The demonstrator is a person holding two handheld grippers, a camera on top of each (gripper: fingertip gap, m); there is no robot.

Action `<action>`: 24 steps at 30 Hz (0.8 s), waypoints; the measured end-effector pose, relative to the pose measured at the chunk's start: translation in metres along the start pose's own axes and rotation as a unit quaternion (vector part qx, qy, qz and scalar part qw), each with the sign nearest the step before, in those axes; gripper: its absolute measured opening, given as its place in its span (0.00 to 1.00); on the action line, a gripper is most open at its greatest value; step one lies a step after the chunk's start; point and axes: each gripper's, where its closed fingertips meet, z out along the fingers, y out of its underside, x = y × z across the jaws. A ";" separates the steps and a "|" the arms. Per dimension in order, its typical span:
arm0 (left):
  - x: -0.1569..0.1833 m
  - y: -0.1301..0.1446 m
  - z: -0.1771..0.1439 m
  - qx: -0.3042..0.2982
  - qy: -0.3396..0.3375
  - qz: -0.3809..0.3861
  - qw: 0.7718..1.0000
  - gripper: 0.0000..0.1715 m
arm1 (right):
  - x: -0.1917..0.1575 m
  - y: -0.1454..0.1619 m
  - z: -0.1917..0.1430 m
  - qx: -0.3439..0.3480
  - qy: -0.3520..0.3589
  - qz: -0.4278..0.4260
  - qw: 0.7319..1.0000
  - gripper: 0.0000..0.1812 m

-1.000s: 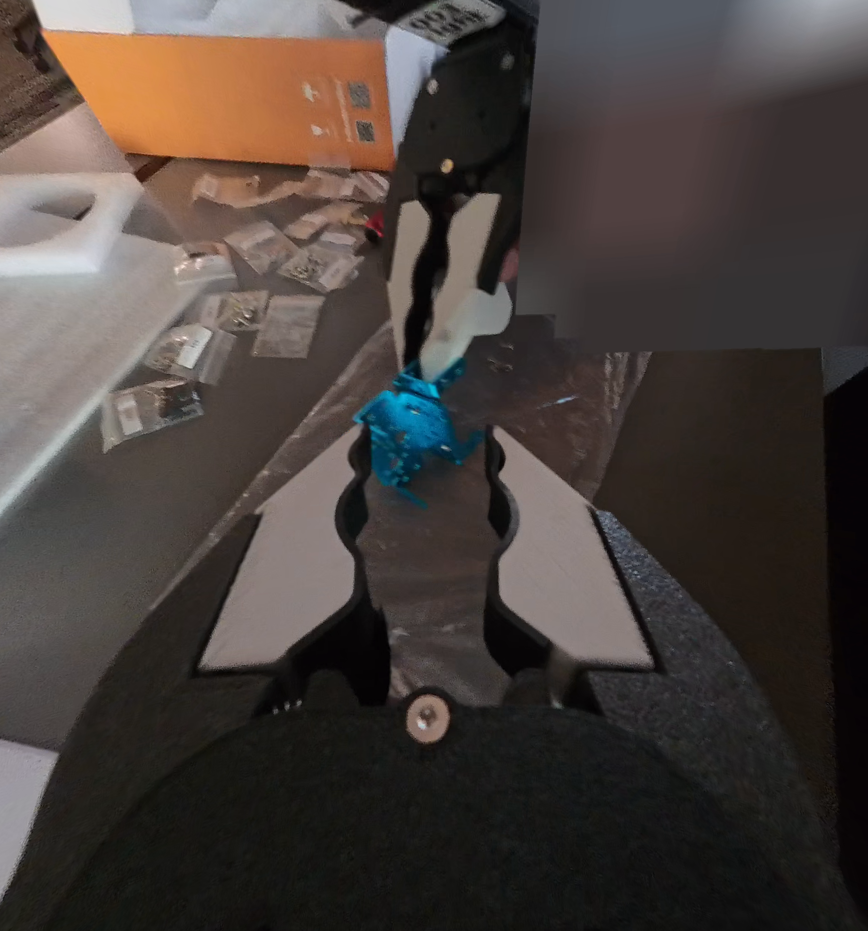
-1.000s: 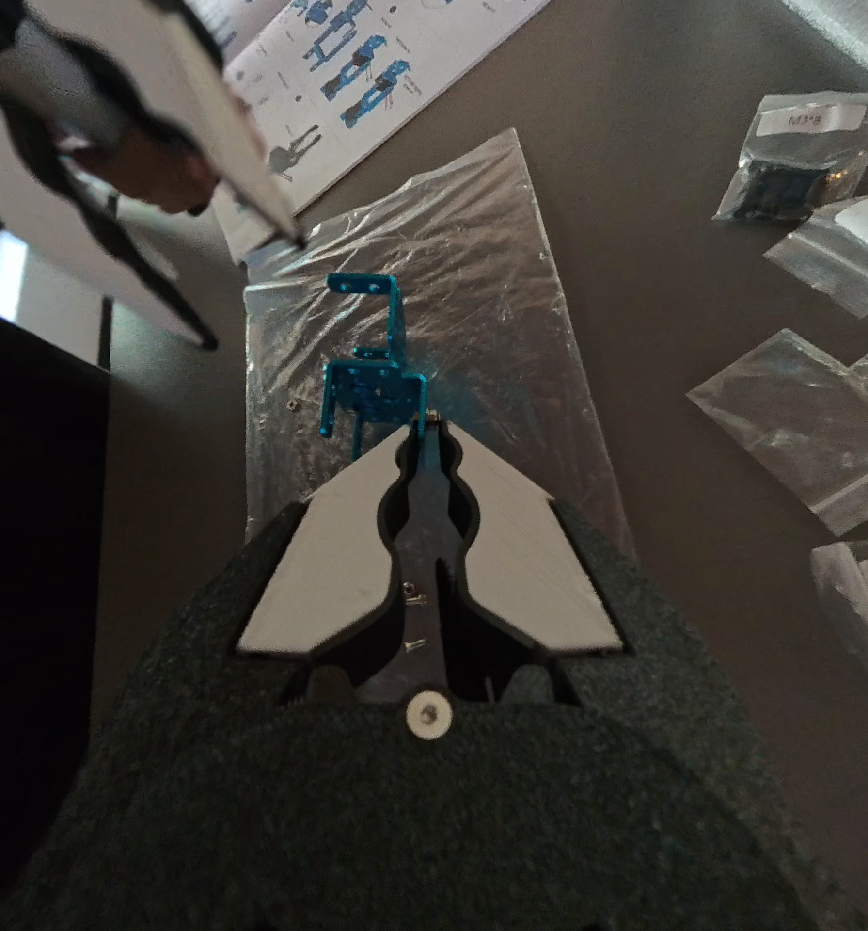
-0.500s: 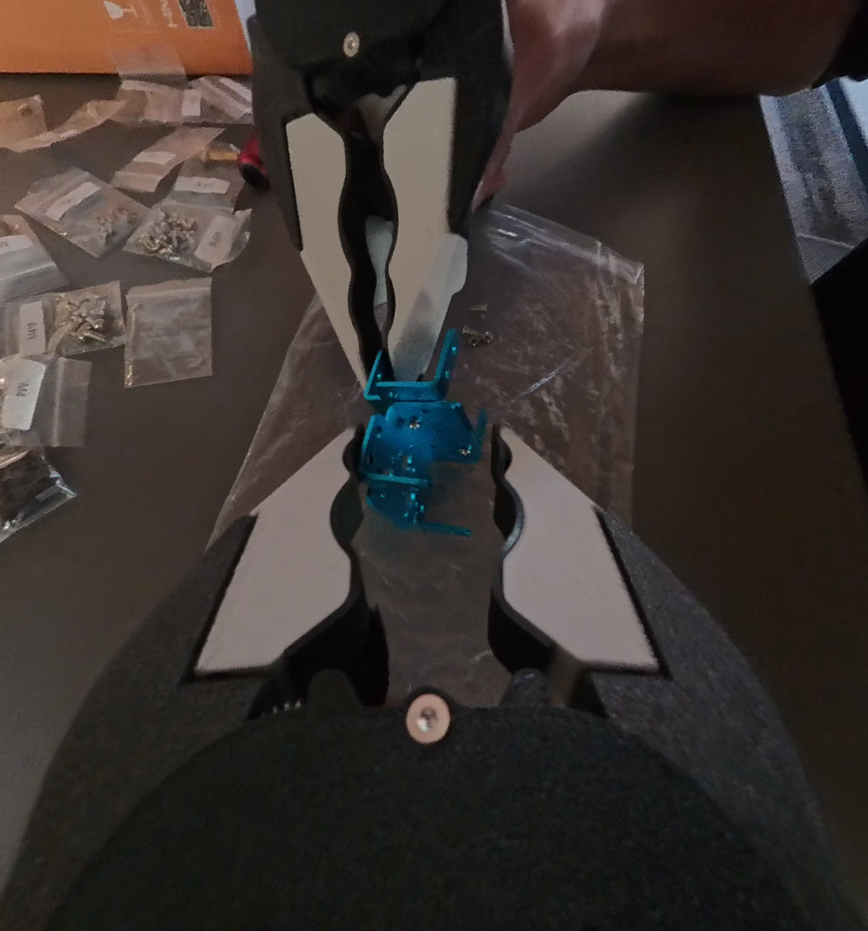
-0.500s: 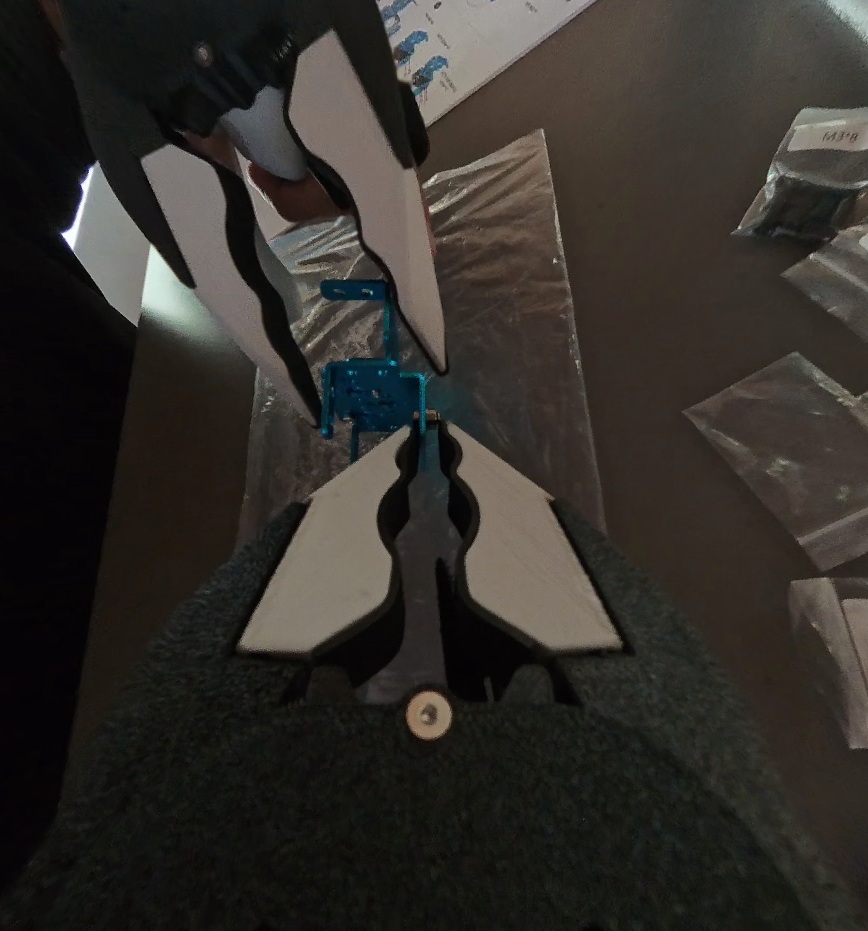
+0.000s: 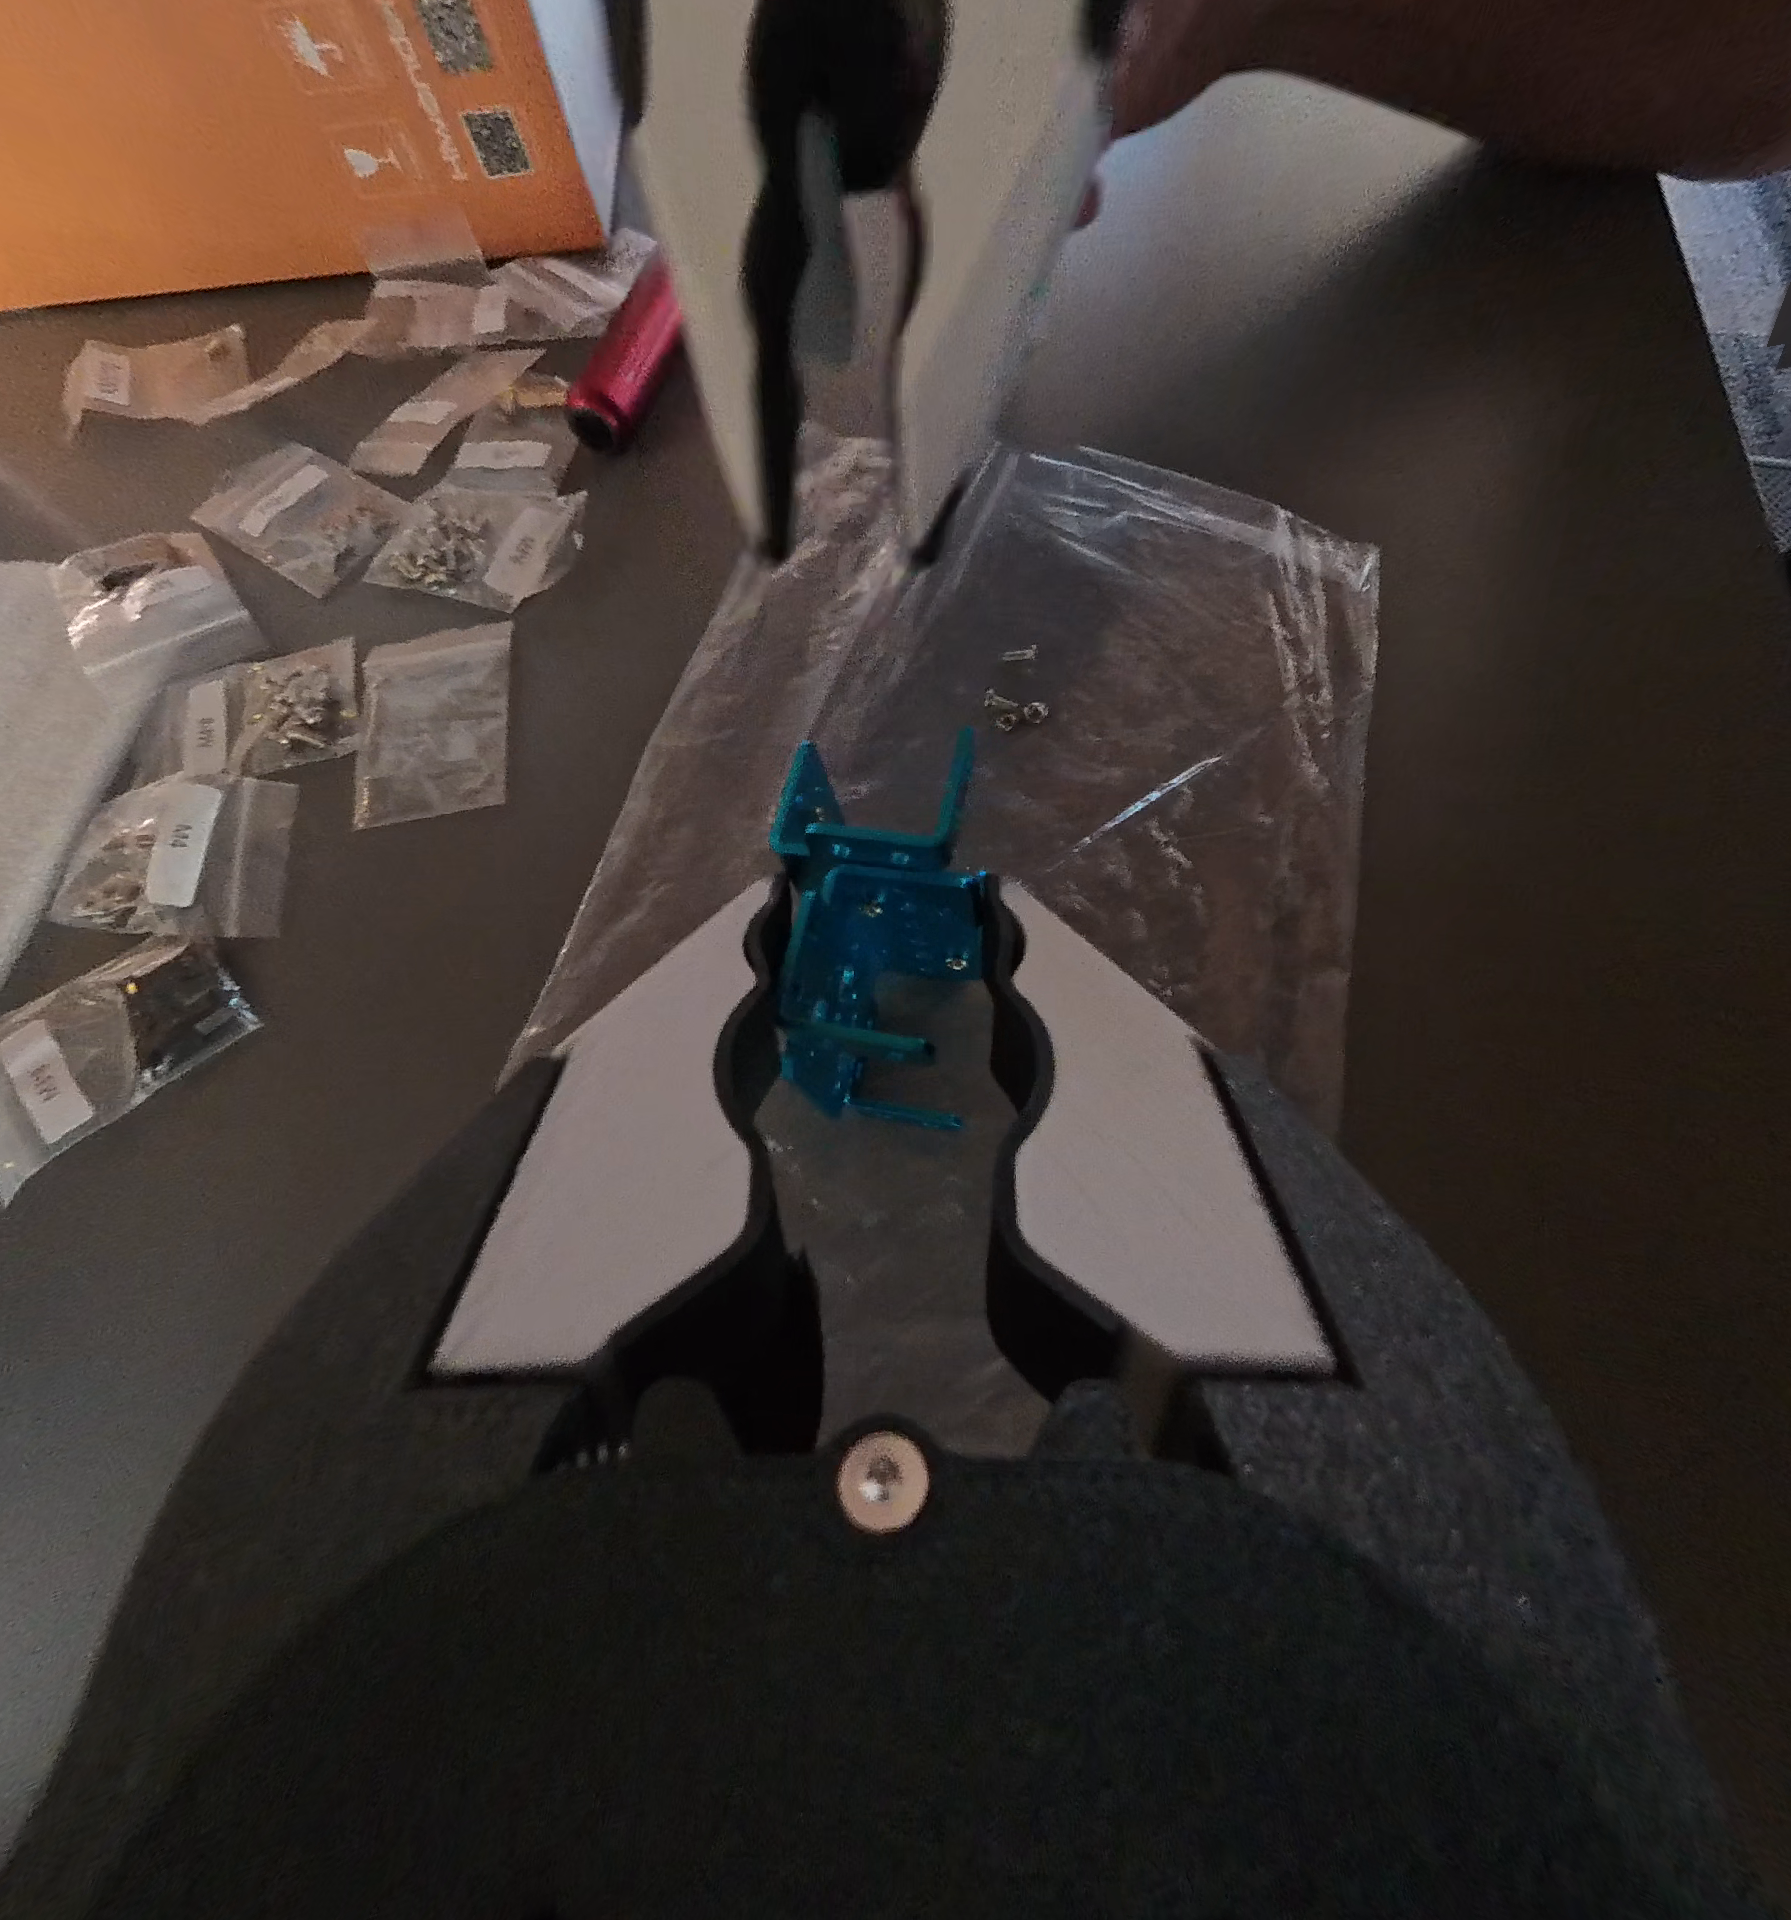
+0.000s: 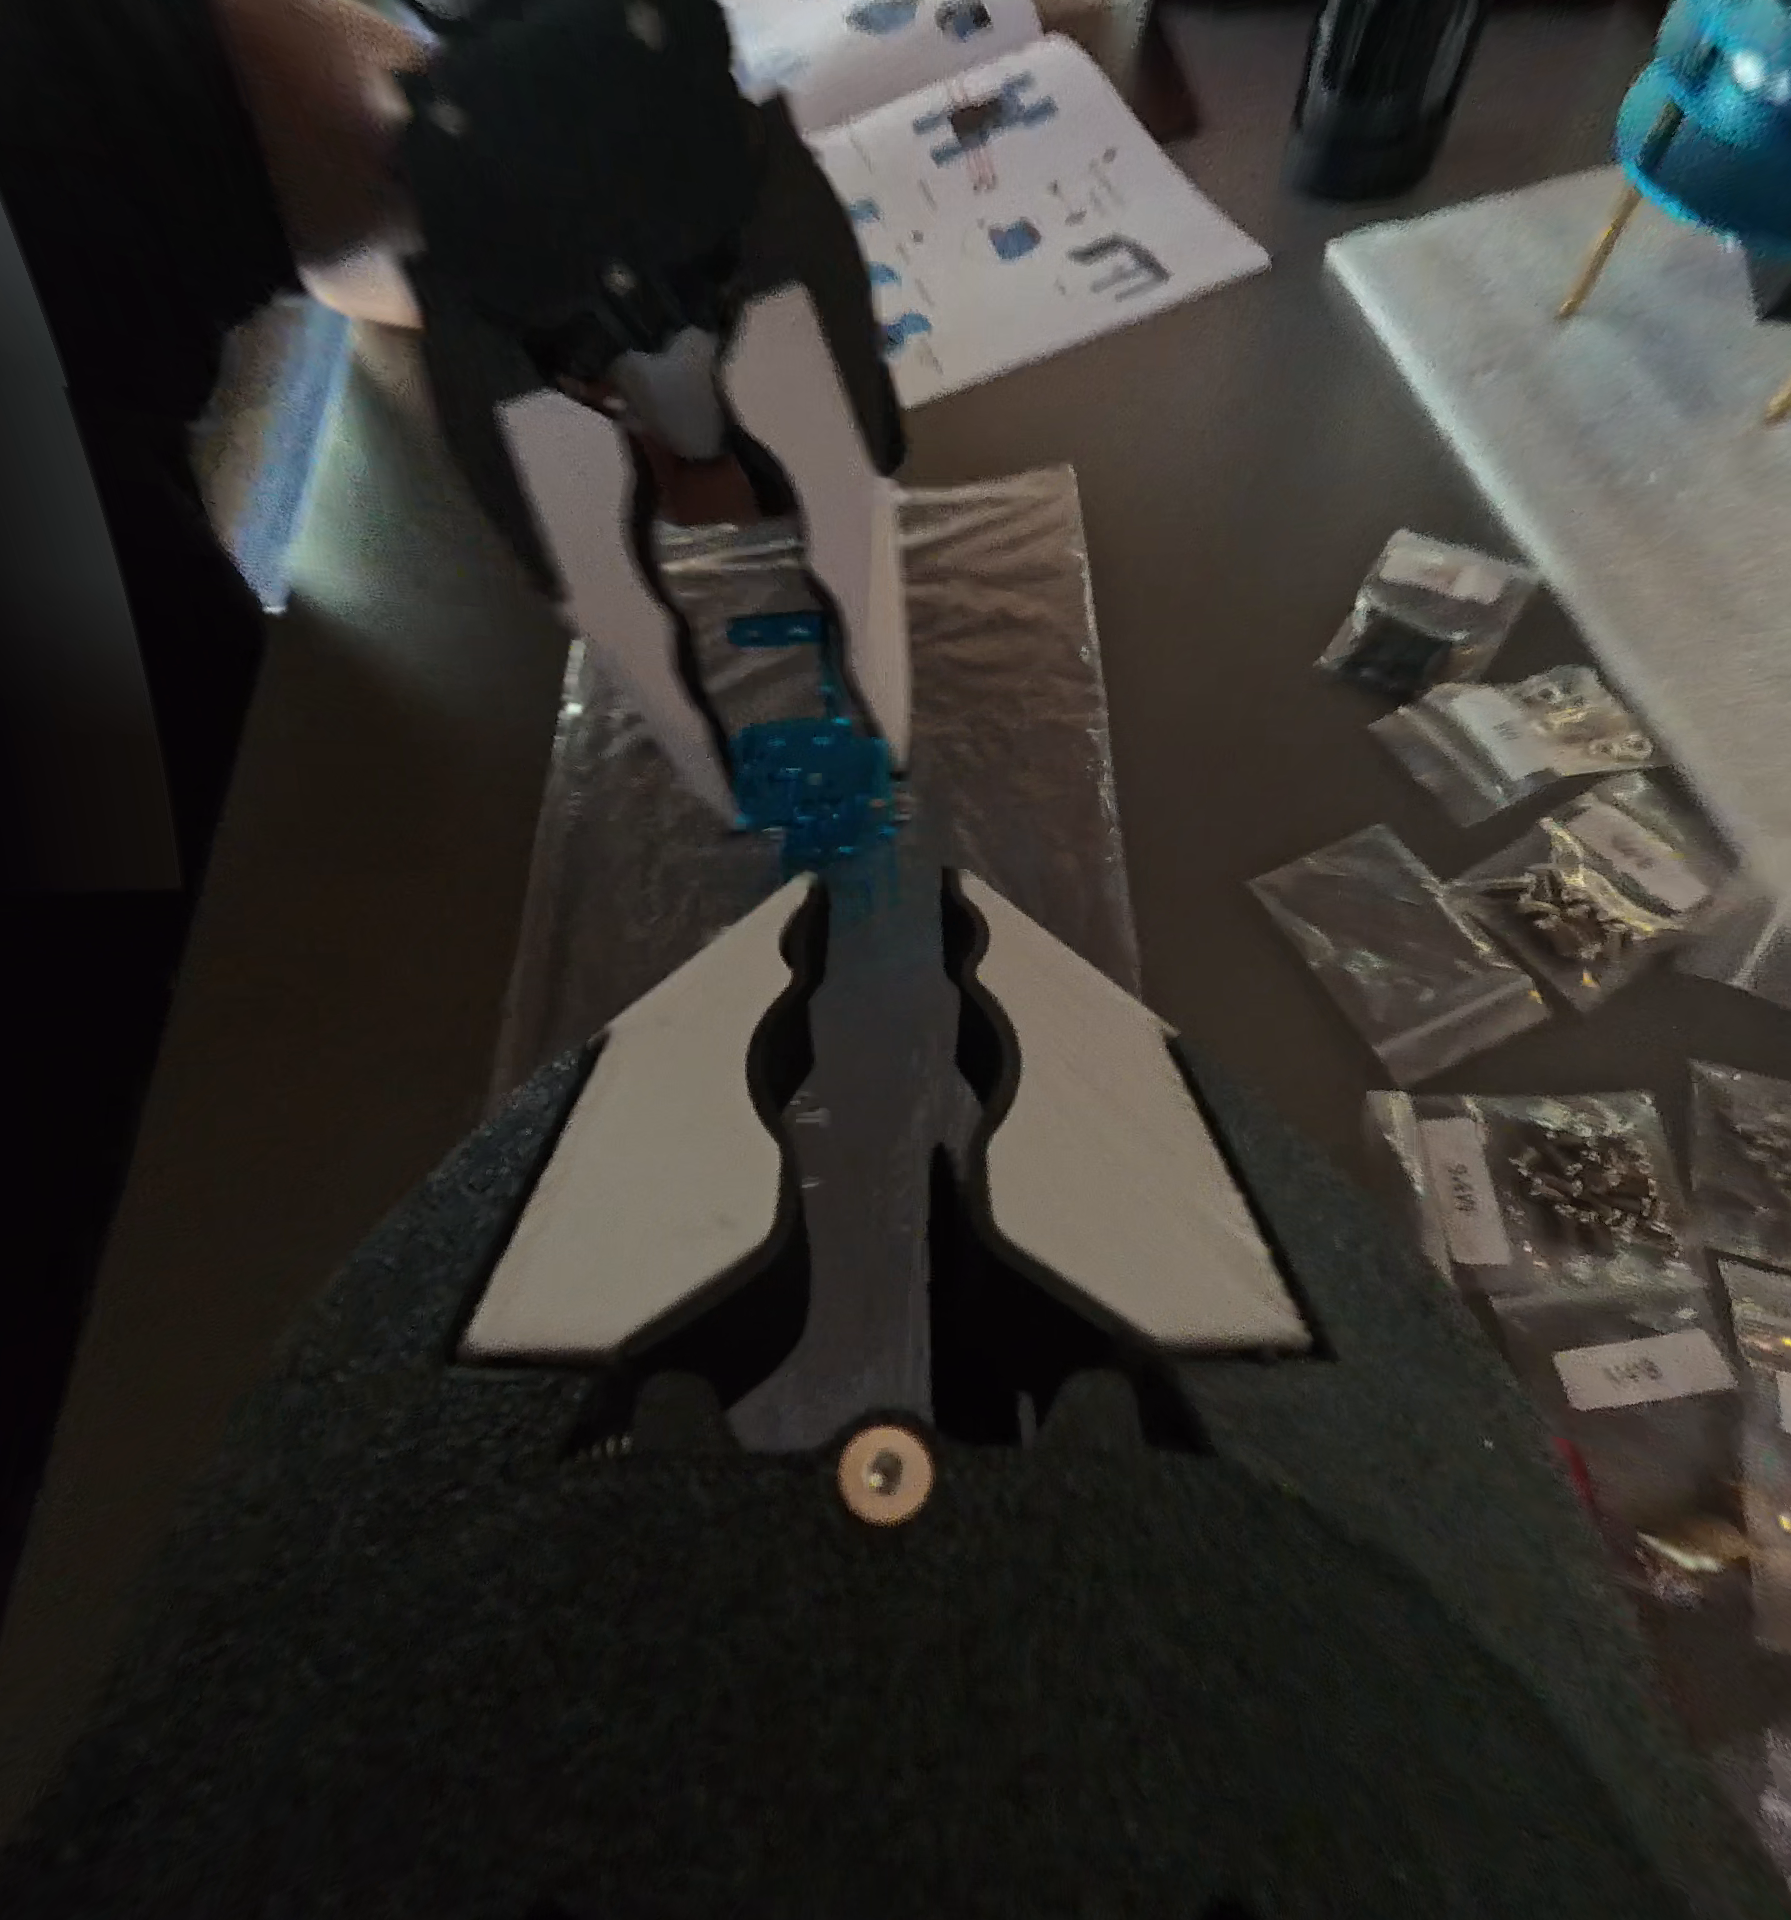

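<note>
The left gripper (image 5: 883, 894) stands with its jaws parted about the width of the blue metal bracket assembly (image 5: 870, 966), which sits between its fingertips. The right-hand tip lies against the bracket's edge; whether the left tip presses on it I cannot tell, so a firm hold is not confirmed. The bracket rests on a clear plastic sheet (image 5: 1182, 748) spread over the dark table (image 5: 1545, 935).

The right gripper (image 6: 878, 883) hangs raised above the far end of the sheet, its jaws a moderate gap apart and holding nothing. In the left wrist view it shows blurred, tips pointing down, well clear of the bracket. In its own view the bracket lies just beyond its fingertips, apart from them.

A few loose screws (image 5: 1010, 698) lie on the sheet, near the bracket. Small bags of hardware (image 5: 434, 717) are scattered on the table beside the sheet. A red cylinder (image 5: 626, 358) lies near an orange box (image 5: 195, 135). An open instruction booklet (image 6: 1016, 208) lies beyond the sheet in the right wrist view.
</note>
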 end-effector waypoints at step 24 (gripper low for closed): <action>-0.017 0.026 -0.040 -0.017 -0.077 -0.031 0.996 0.24 | -0.078 0.020 0.103 -0.223 -0.051 -0.132 0.965 0.06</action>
